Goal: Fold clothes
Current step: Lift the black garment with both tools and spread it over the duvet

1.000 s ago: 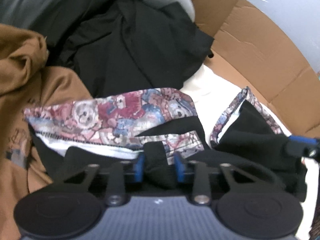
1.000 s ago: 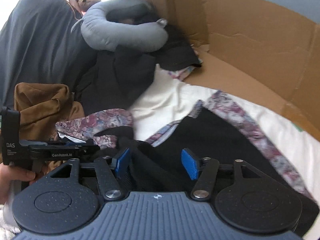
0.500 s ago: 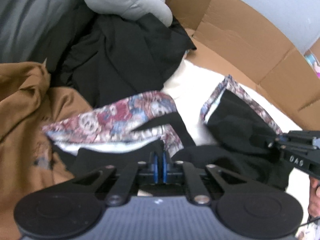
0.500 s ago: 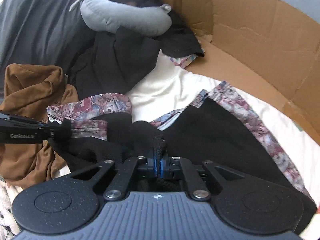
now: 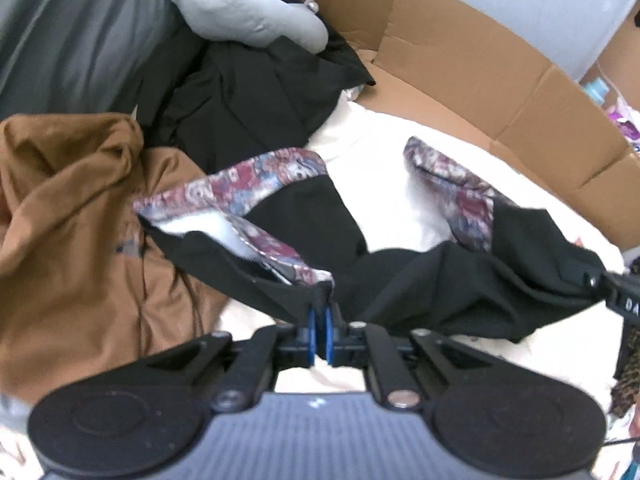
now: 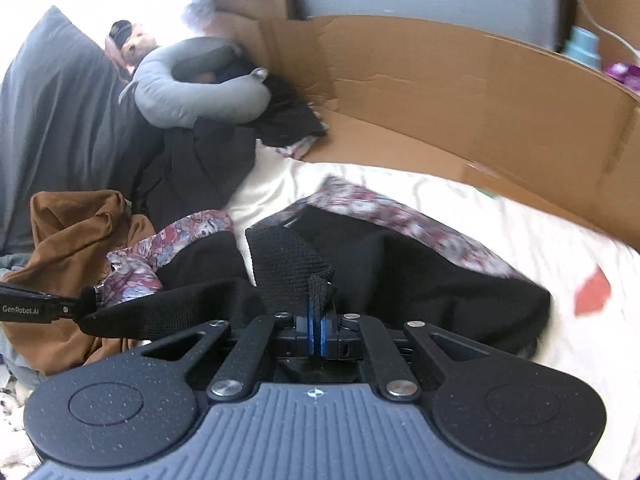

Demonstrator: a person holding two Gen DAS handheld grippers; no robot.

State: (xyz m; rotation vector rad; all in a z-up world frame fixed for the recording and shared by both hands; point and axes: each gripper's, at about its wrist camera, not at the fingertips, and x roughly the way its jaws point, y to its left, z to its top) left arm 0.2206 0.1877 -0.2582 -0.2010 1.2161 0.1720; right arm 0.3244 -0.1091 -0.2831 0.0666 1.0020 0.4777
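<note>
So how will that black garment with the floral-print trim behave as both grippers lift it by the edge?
Probably floppy: the black garment sags between the left gripper and right gripper, both shut on its edge. It looks light, since thin pinches carry it. The floral-print trim flops over, so its loose parts will likely dangle and drag on the white sheet.

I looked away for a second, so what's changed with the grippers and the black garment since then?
Both grippers closed on the black garment: the left gripper and right gripper now pinch its edge and have lifted and stretched it between them. The brown garment, grey neck pillow and cardboard stayed put.
</note>
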